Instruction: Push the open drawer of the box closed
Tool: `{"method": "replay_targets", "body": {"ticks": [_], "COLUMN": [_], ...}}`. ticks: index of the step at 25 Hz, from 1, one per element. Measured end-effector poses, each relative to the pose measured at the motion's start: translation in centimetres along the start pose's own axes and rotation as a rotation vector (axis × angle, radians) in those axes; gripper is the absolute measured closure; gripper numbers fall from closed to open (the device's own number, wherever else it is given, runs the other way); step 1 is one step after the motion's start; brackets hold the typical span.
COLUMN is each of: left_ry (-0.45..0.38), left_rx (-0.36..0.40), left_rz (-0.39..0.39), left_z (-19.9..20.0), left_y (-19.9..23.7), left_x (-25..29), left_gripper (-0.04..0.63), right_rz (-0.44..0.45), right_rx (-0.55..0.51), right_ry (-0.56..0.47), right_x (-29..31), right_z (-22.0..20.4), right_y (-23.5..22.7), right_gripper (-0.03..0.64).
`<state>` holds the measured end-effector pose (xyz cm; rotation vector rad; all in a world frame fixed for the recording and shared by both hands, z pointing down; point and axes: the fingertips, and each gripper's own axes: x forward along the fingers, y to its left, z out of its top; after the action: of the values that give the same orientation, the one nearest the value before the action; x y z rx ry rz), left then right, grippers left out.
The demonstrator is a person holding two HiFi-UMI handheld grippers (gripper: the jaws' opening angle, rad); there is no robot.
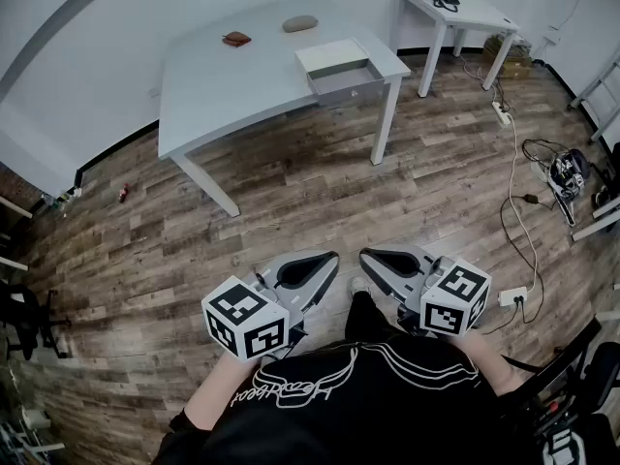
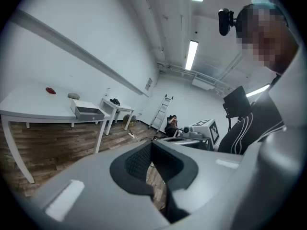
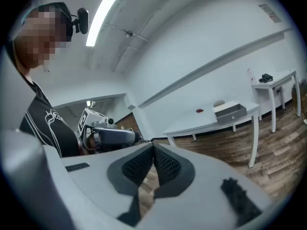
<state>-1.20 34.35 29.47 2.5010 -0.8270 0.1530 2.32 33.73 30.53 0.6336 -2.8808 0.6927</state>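
Careful: your left gripper & right gripper are pinched shut, empty, far from the drawer; shove off-centre & the box may skid.

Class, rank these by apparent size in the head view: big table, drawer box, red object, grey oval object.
1. big table
2. drawer box
3. grey oval object and red object: too alike to rank

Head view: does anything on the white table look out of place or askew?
Only the box: its drawer stands pulled out toward the edge of the table. Nothing looks spilled or damaged.
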Motion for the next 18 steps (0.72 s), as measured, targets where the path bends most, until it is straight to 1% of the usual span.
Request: {"method": "replay_targets", "body": {"ticks": [6, 11, 14, 18], "left_ry": [0.016, 0.055, 0.050, 0.042], "left_rx": [-0.049, -0.033, -0.033, -0.033], "left_rz": [0.011, 0.028, 0.037, 0.059], "left_z": [2.6, 6.2, 8.1, 9.4], "left_y": [7.8, 12.6, 14.6, 16.7], "left_x": [9.0, 16.1, 18.7, 20.1], "left_gripper": [0.589, 0.589, 0.589, 0.589], "right_rz": [0.004, -0.018, -0.022, -0.009], "right_rx": [0.029, 0.028, 0.007, -0.038], "right_ry": [0.019, 0.015, 0.027, 0.036], "right_x": [2.7, 3.6, 4.2, 5.3], "right_z": [2.0, 5.5, 7.4, 9.4], "right_y": [-11.3, -19.7, -23.1, -25.2], "right_gripper": [0.609, 0.609, 0.609, 0.608]}}
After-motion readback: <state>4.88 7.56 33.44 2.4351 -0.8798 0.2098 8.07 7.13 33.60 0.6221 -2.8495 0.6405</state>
